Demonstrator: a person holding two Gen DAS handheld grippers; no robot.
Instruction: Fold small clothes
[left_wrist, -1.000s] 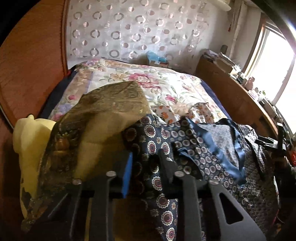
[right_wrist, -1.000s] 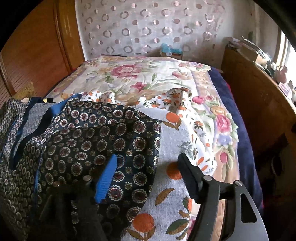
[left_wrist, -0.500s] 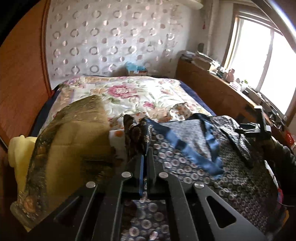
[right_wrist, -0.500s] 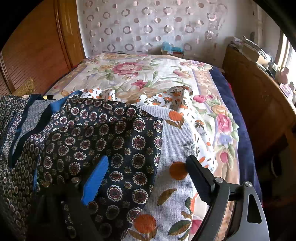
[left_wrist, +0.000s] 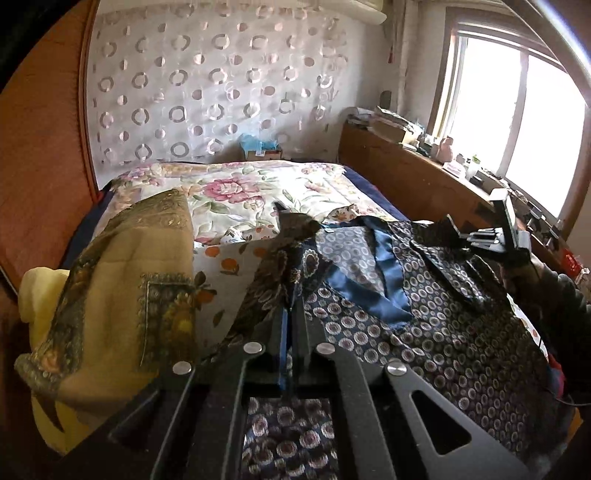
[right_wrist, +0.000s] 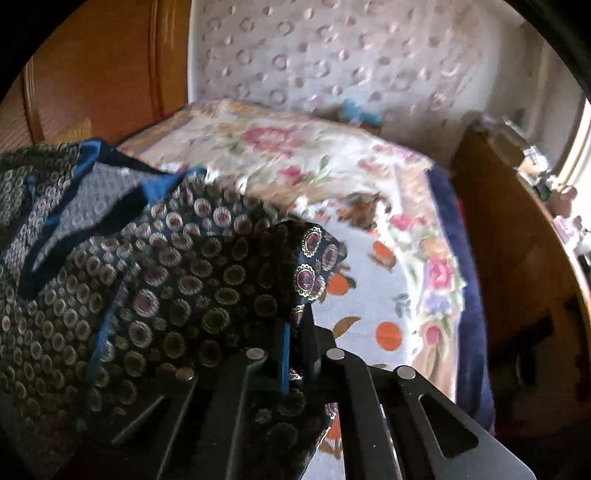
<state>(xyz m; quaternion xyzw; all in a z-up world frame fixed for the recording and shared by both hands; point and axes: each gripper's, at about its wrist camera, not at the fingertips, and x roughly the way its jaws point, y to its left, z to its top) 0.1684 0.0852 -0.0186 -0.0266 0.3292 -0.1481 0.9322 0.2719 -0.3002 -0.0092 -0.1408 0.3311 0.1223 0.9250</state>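
Observation:
A dark navy garment with round medallion print and blue trim lies spread over a pile on the bed. My left gripper is shut on its left edge, and the pinched cloth stands up in a fold in front of the fingers. In the right wrist view the same garment fills the left half, and my right gripper is shut on its right corner, which rises above the jaws. The right gripper also shows at the far right of the left wrist view, holding a corner of the cloth.
An olive-gold patterned cloth over something yellow lies left. A white cloth with orange fruit print sits under the navy garment on the floral quilt. Wooden headboard left, cluttered wooden ledge and window right.
Both grippers have gone from open to shut on the navy garment. The left one has pulled its edge rightward and up, baring the fruit-print cloth. The right view has tilted and blurred.

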